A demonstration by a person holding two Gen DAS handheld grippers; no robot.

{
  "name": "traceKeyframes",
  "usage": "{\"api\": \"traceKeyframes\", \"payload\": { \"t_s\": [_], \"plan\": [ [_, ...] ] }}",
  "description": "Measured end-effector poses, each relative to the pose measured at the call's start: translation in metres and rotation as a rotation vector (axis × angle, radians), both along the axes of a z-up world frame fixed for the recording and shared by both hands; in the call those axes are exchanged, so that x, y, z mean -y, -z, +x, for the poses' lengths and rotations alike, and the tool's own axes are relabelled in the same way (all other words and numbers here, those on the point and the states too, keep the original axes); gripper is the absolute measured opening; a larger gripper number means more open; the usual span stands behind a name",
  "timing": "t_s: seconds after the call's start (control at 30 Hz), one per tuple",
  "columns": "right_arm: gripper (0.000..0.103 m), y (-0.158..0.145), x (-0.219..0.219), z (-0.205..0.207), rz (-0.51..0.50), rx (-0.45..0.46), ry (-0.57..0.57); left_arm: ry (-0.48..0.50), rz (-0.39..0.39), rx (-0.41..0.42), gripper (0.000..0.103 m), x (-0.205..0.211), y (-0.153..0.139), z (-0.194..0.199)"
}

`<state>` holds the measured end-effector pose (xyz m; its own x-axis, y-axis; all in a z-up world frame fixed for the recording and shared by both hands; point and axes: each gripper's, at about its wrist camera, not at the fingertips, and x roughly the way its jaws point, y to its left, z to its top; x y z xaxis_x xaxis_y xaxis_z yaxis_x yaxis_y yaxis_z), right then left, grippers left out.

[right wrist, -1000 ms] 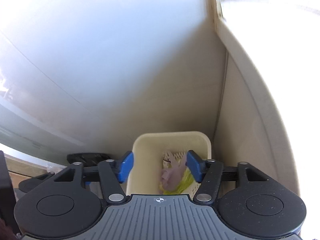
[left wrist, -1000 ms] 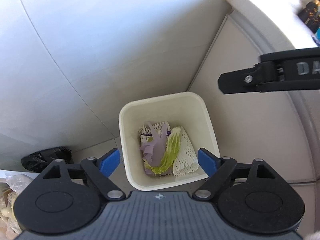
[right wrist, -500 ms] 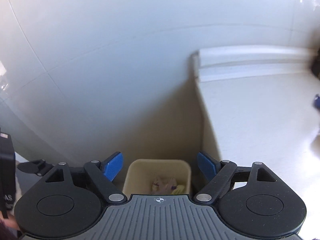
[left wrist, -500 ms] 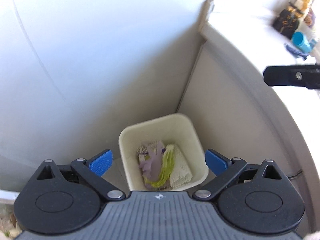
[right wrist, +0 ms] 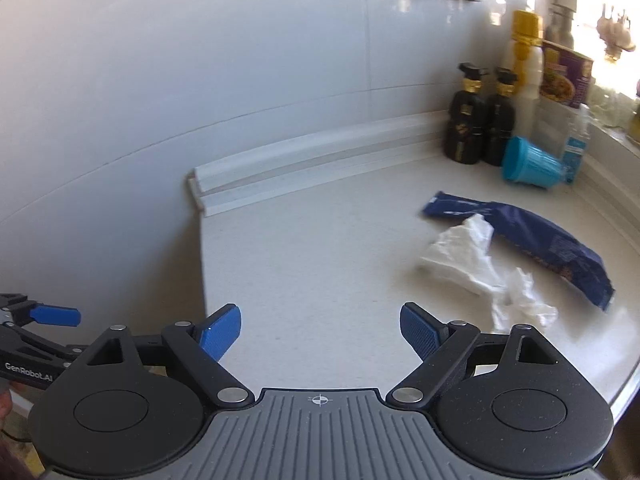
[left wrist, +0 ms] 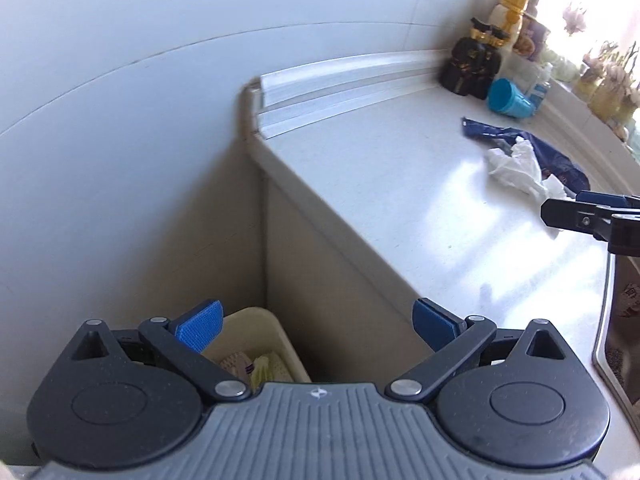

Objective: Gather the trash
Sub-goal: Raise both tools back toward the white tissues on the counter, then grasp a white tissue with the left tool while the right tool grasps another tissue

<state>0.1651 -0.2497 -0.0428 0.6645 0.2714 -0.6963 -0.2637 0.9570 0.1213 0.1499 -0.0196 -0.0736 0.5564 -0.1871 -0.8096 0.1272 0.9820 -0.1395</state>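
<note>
left gripper (left wrist: 316, 320): you are holding it with its blue pads spread wide and nothing between them; it is hanging over the gap beside the counter, looking down past the cabinet side, so it is free for the next pickup.
right gripper (right wrist: 320, 330): its jaws are opening as you are holding it over the counter (right wrist: 320, 248), and nothing is sitting between them; it is pointing toward the remaining litter, which reads as a set-up for a grab.
bin (left wrist: 276, 334): it is sitting on the floor in the corner, tucked against the cabinet side just below the counter edge, so drops from the counter are short; some netting and yellow-green scraps are already lying inside.
tissue (right wrist: 472, 264): crumpled, lying on the counter ahead and right of the right gripper, touching the wrapper.
wrapper (right wrist: 536, 240): dark blue, lying flat behind the tissue, partly under it.
blue cup (right wrist: 532, 166): tipped on its side near the dark bottles (right wrist: 480, 120) at the wall; whether it counts as trash i cannot tell.
judgement: the tissue is looking like the nearest target, and being light it is likely needing a firm pinch.
</note>
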Motion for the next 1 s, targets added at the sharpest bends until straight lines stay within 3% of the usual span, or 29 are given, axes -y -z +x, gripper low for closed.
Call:
{"api": "traceKeyframes", "payload": {
  "t_s": [0.47, 0.73, 1.0],
  "plan": [
    [0.089, 0.023, 0.104, 0.014, -0.058, 0.010, 0.194, 0.192, -0.071, 0.090, 0.101, 0.120, -0.005, 0.061],
    [0.089, 0.041, 0.123, 0.026, -0.087, 0.005, 0.190, 0.230, -0.159, 0.106, 0.099, 0.161, 0.005, 0.090],
    [0.090, 0.055, 0.123, 0.038, -0.109, 0.002, 0.141, 0.247, -0.237, 0.126, 0.084, 0.188, 0.013, 0.113]
  ]
}}
